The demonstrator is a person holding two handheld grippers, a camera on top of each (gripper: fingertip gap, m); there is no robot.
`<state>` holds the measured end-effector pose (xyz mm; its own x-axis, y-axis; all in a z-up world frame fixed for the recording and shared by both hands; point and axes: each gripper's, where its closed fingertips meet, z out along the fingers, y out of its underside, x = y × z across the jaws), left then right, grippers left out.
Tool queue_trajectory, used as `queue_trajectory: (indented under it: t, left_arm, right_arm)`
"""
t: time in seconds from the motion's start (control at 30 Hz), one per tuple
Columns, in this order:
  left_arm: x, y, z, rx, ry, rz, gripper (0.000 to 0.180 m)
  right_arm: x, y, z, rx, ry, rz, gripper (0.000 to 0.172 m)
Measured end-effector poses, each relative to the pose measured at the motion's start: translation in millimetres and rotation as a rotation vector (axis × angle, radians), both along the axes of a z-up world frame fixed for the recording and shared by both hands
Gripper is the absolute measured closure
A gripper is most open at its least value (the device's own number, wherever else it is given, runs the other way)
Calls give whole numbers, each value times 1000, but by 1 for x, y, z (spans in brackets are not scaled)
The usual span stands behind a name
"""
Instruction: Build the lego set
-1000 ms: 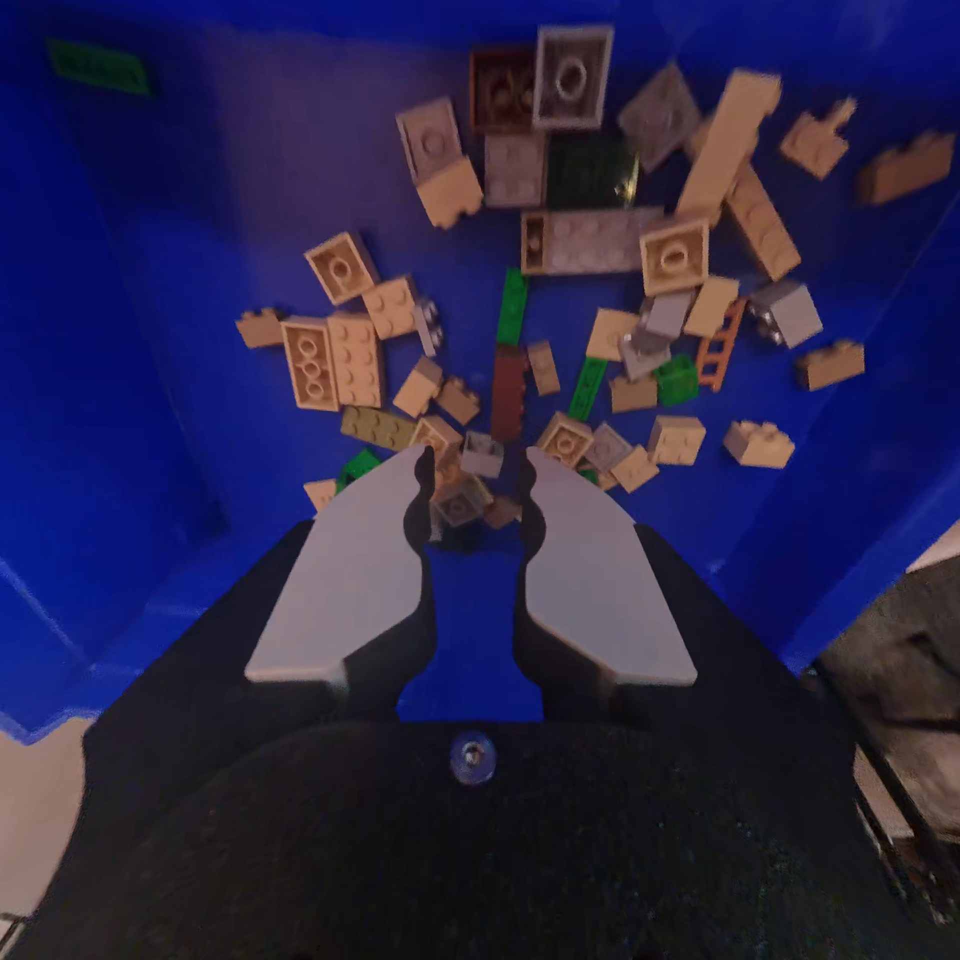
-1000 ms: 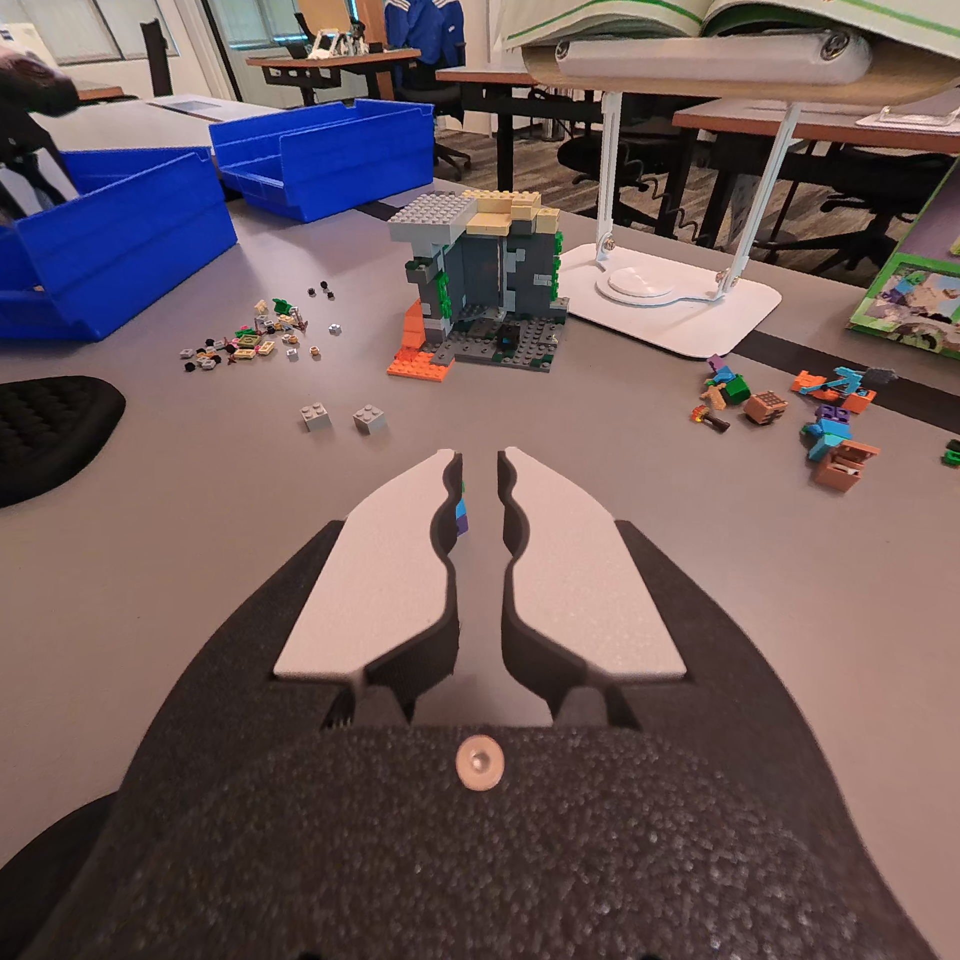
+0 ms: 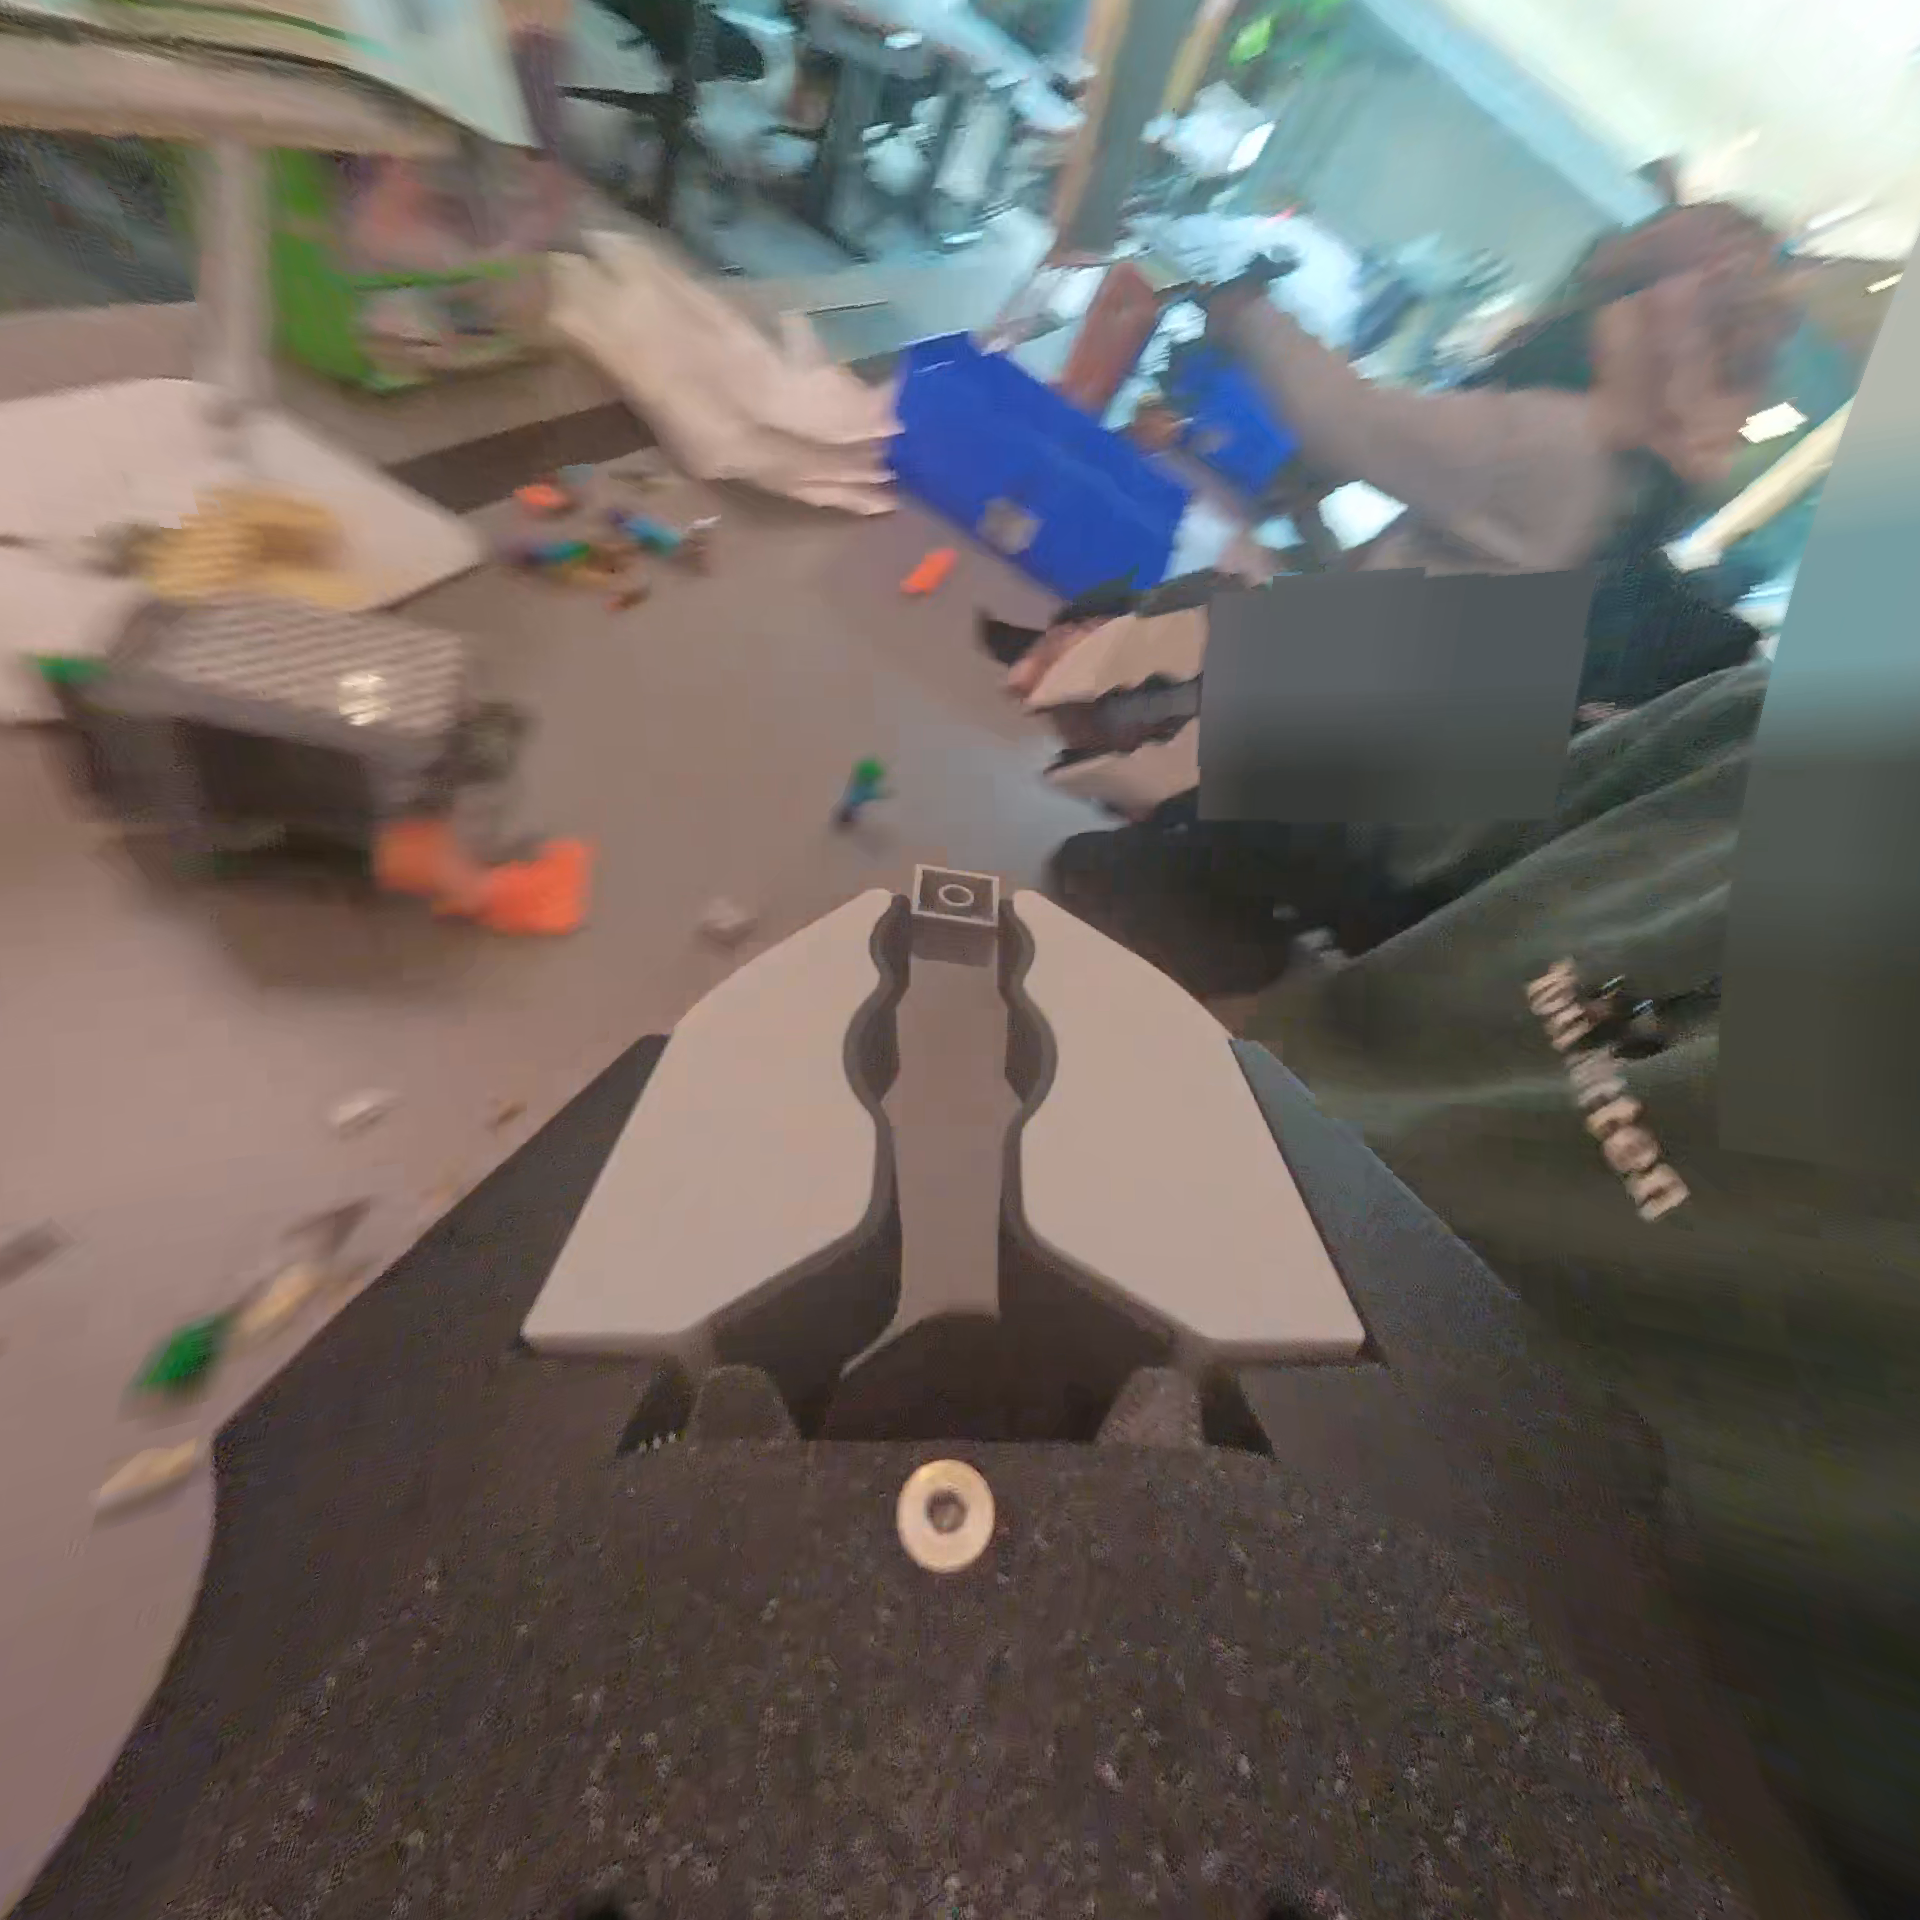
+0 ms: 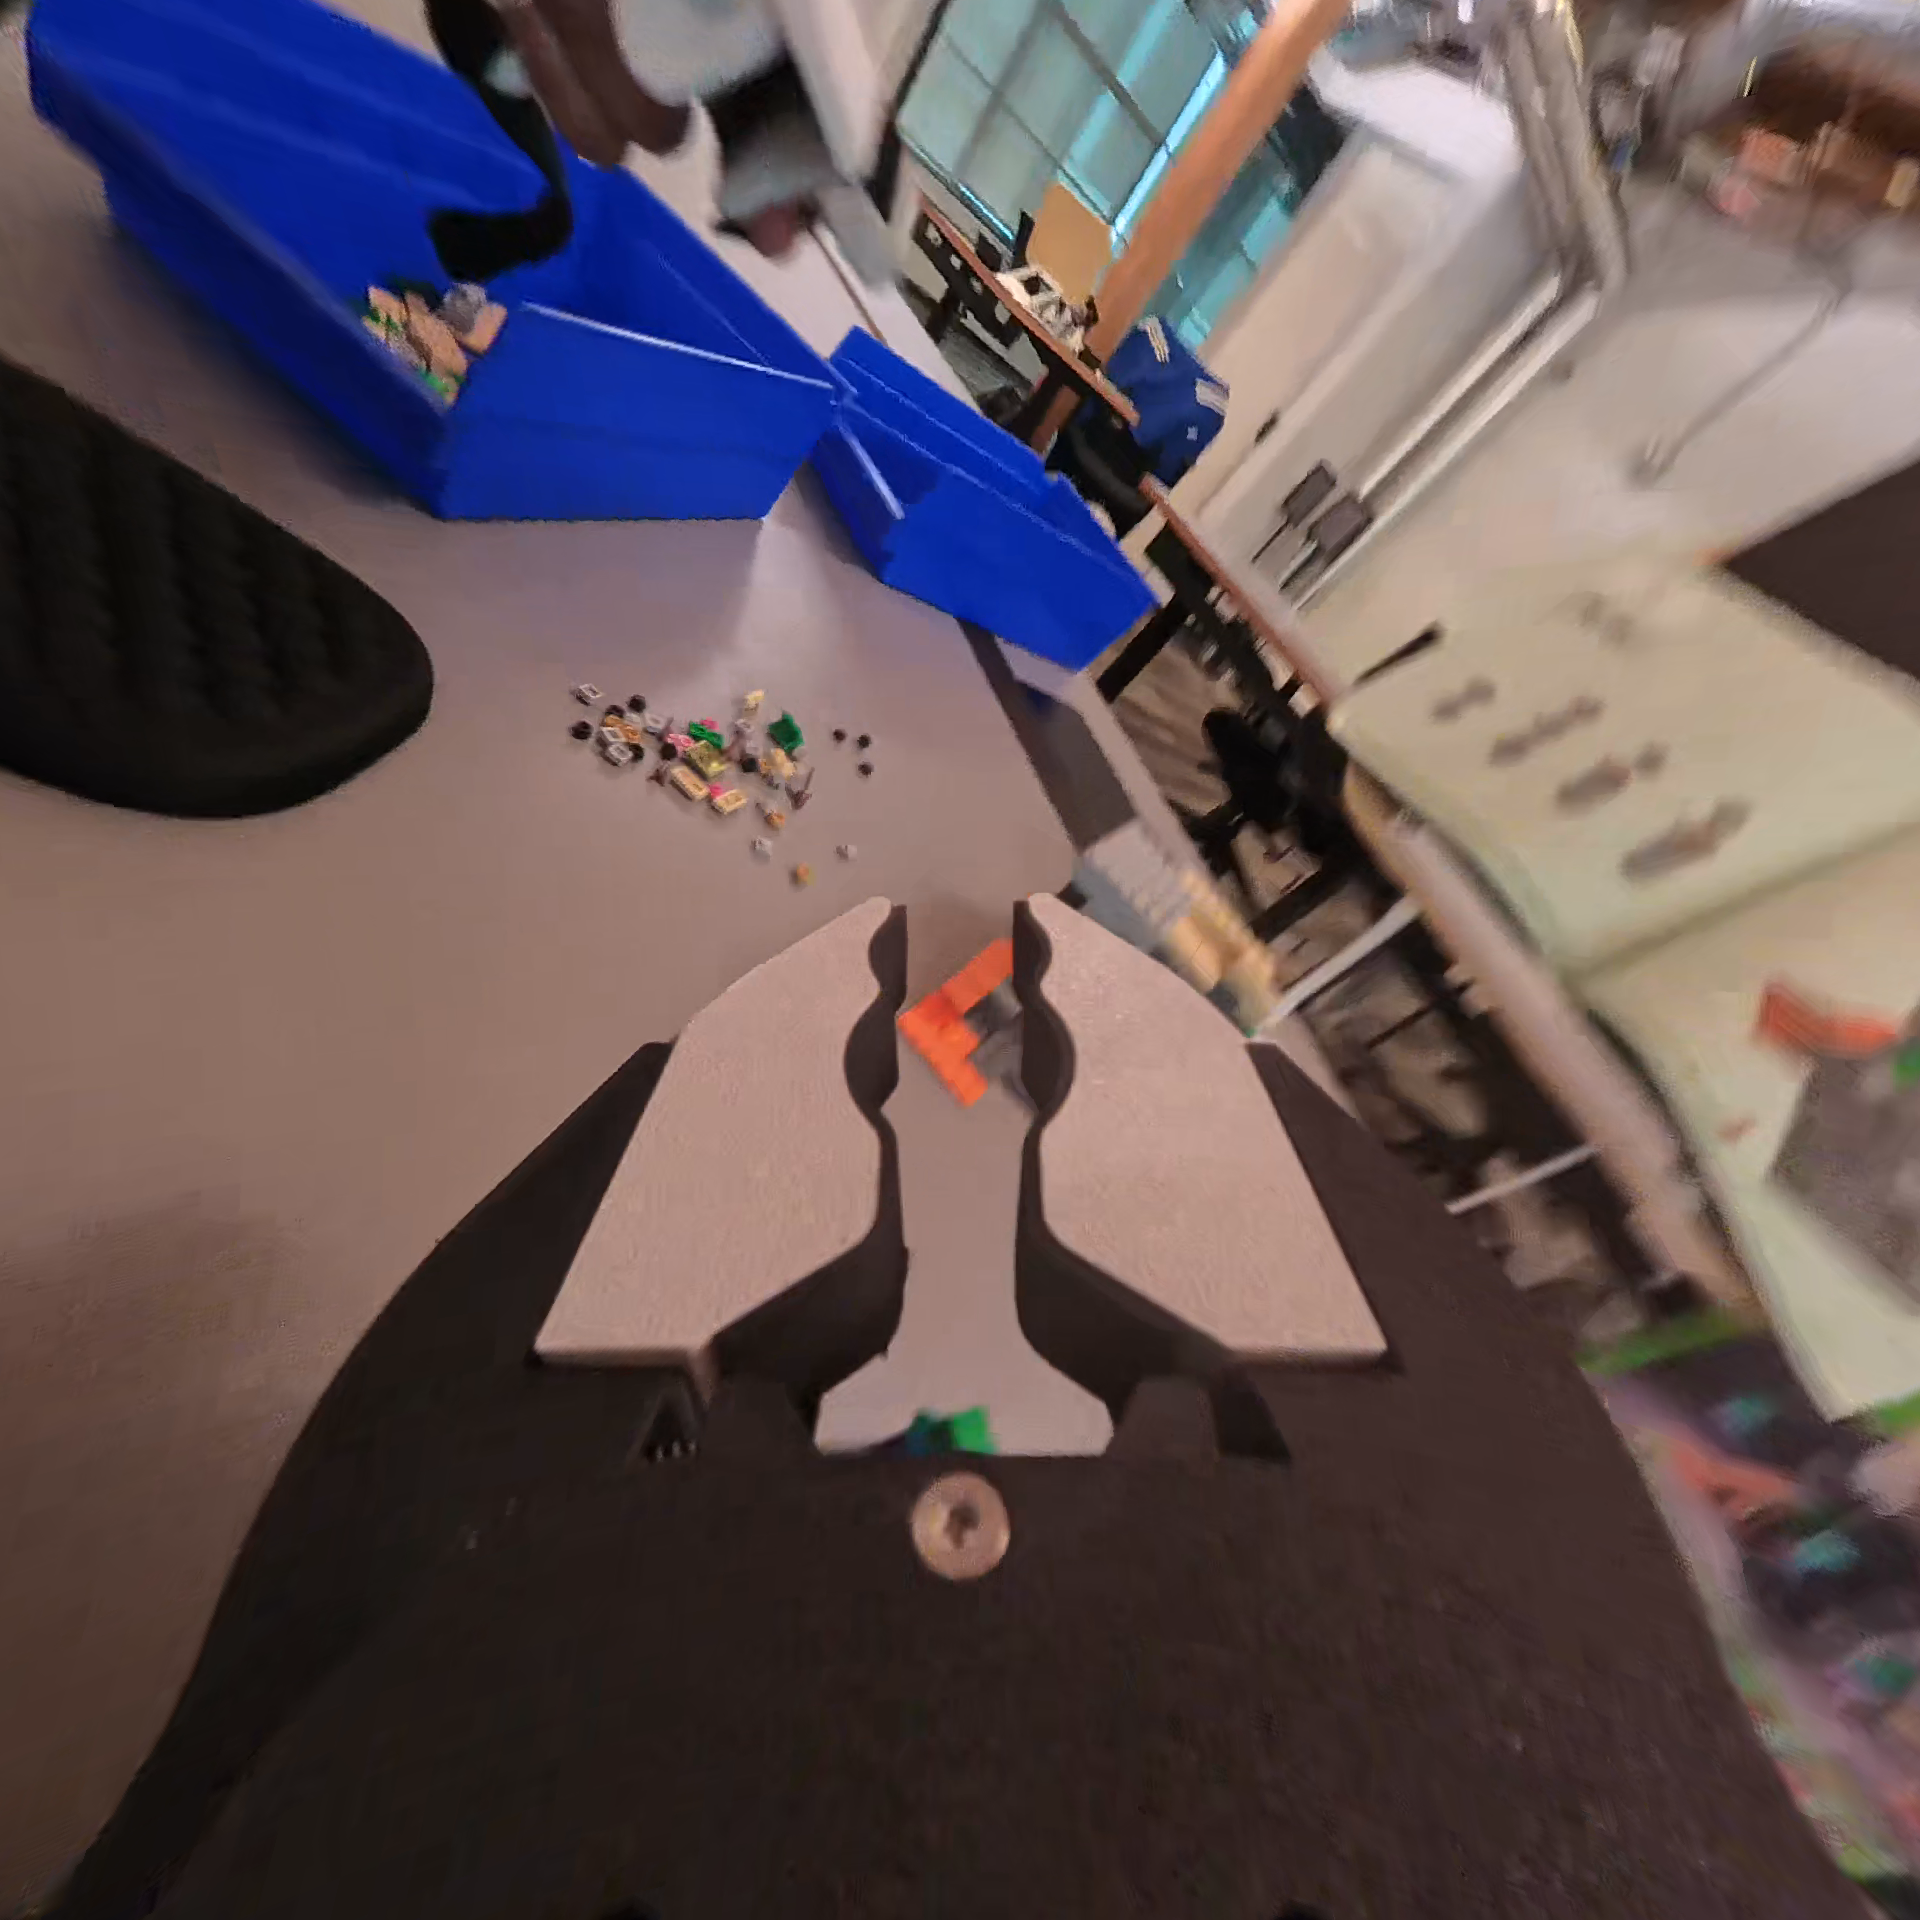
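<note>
Grey table (image 4: pixel 312 1039) carries two blue bins (image 4: pixel 582 416), a brick building w/ orange base (image 3: pixel 488 873) and a heap of tiny parts (image 4: pixel 707 753). Left gripper (image 3: pixel 956 920) pinches a small grey brick (image 3: pixel 954 914) at its tips, above the table. Right gripper (image 4: pixel 961 935): jaws narrowly apart, nothing gripped, over the orange base.

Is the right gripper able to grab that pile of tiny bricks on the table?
Probably yes. The right gripper has its jaws apart with nothing between the tips, and bare grey table lies between it and the pile of tiny bricks, so nothing blocks the way.
</note>
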<state>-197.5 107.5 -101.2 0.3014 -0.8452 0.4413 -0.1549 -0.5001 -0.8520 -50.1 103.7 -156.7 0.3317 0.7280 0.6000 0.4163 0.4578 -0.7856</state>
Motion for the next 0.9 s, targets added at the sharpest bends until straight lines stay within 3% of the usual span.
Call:
queue_trajectory:
  t: [0.2, 0.33, 0.47, 0.57, 0.8, 0.9]
  left_arm:
    - [108, -18, -20, -187, -183, -218, 165]
    - [137, -20, -28, -232, -216, -276, 164]
    - [147, -21, -34, -252, -214, -302, 165]
    - [147, -22, -35, -81, -182, -297, 160]
    - [152, -43, -42, 730, 119, -282, 157]
    - [158, -48, -46, 909, 193, -279, 157]
  right_arm:
    - [-27, -15, 31, 319, -111, 58, 149]
    - [-19, -15, 25, 318, -163, 62, 152]
    - [-10, -17, 16, 205, -136, 70, 160]
    - [-7, -23, 12, -127, -7, 147, 161]
    - [1, -40, 13, -1318, 389, 429, 161]
    - [1, -47, 9, -1550, 444, 494, 160]
